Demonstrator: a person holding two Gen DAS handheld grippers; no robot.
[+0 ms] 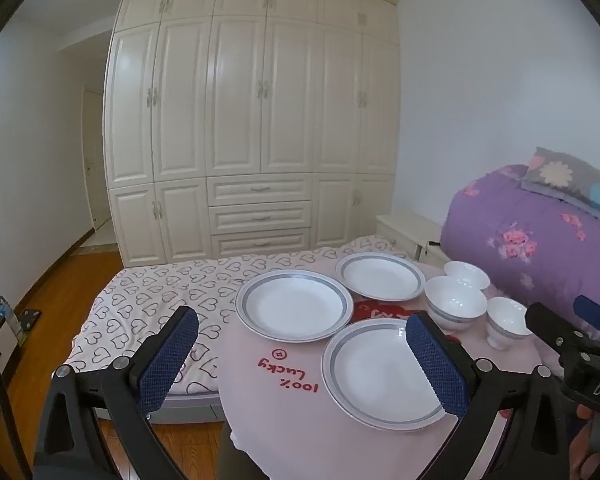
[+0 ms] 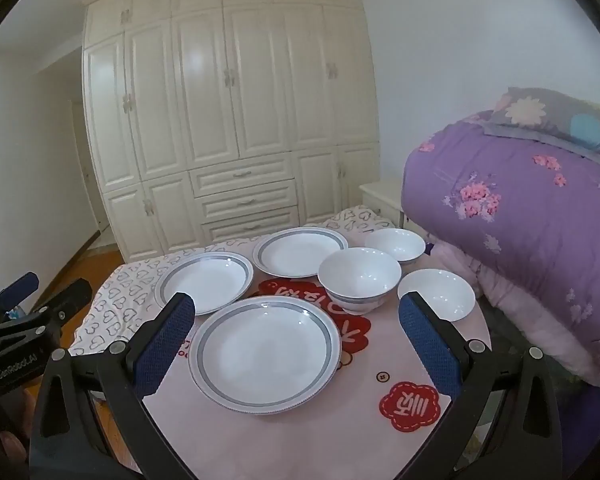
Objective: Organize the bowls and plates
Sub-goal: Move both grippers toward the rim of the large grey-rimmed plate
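Observation:
Three white plates with grey rims lie on a round pink table: a near plate, a left plate and a far plate. Three white bowls stand to their right: a large grey-banded bowl, a far bowl and a near small bowl. My left gripper is open and empty above the table's left part. My right gripper is open and empty, its fingers either side of the near plate, held above it.
A folded purple floral quilt with a pillow on top stands close to the table's right edge. A bed with a heart-print sheet lies to the left and behind. A cream wardrobe fills the back wall. The floor is wood.

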